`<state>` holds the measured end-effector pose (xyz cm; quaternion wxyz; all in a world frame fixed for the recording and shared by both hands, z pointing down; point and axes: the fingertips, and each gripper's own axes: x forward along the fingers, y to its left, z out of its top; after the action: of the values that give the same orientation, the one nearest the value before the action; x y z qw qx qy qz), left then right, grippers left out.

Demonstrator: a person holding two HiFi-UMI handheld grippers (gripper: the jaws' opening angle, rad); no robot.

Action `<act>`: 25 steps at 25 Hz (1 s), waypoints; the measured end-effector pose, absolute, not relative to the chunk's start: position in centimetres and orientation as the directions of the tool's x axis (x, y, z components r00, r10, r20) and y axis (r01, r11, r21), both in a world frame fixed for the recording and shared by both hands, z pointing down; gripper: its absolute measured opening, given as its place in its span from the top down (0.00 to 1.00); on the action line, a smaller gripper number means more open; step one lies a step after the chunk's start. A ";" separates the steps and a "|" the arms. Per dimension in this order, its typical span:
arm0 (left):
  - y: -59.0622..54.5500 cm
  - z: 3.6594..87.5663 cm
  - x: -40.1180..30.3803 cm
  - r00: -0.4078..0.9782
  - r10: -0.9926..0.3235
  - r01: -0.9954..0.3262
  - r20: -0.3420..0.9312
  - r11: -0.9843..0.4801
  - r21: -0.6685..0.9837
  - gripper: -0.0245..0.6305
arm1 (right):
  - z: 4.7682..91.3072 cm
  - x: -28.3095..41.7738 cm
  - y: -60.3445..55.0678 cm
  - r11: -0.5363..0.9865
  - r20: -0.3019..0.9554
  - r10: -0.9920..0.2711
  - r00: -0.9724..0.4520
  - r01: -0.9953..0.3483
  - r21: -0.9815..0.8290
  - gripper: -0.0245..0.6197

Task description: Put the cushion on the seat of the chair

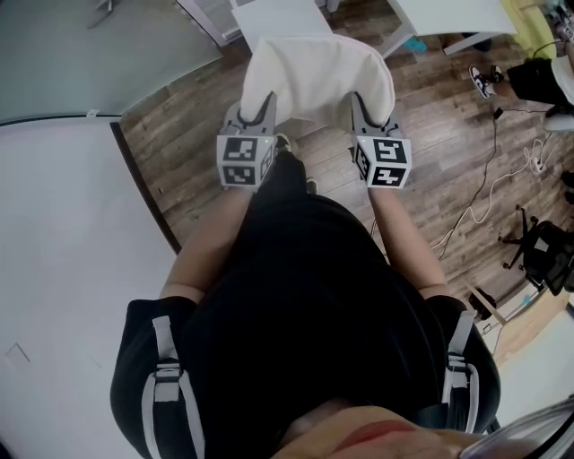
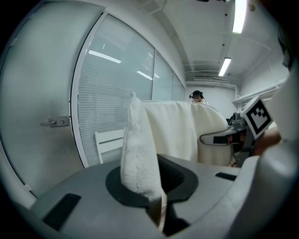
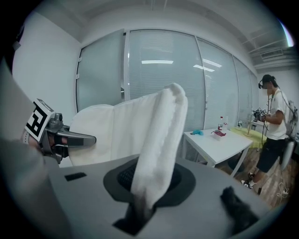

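Item count: one white cushion (image 1: pixel 314 76). Two grippers: left gripper (image 1: pixel 257 106) and right gripper (image 1: pixel 366 106). Two marker cubes, one per gripper: left cube (image 1: pixel 244 160) and right cube (image 1: pixel 386 162). One bystander (image 3: pixel 273 135). Two ceiling light strips: near strip (image 2: pixel 239 14) and far strip (image 2: pixel 224 66).

The floor (image 1: pixel 206 152) was grey-brown wood plank, with cables (image 1: pixel 475 211) trailing across it and a black office chair (image 1: pixel 543 251) at the right edge. A broad white surface (image 1: pixel 63 269) lay along the left. Frosted glass walls (image 3: pixel 159 84) with blinds behind them closed off the room. A white table (image 3: pixel 219 144) stood beside them, and strip lights (image 2: pixel 224 66) glowed on the white ceiling.
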<state>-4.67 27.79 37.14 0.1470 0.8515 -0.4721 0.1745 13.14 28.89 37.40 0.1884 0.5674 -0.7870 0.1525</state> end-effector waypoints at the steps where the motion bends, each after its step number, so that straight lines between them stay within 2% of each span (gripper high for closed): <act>1: 27.2 37.3 -4.9 0.493 -0.752 -0.856 0.438 -0.509 0.090 0.88 | 37.5 12.9 28.2 0.311 0.474 -0.833 -0.285 -0.950 -0.026 0.87; 14: 15.3 39.5 -8.7 0.496 -0.739 -0.859 0.457 -0.496 0.130 0.88 | 38.8 9.2 16.3 0.320 0.516 -0.811 -0.276 -0.947 -0.004 0.87; 25: 9.8 39.9 -10.0 0.493 -0.742 -0.861 0.454 -0.492 0.132 0.88 | 38.7 7.9 10.9 0.335 0.520 -0.807 -0.281 -0.942 0.009 0.87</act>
<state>-10.01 9.83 39.90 0.1736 0.8465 -0.4733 0.1713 7.89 10.94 38.73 0.2230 0.5564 -0.7858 0.1521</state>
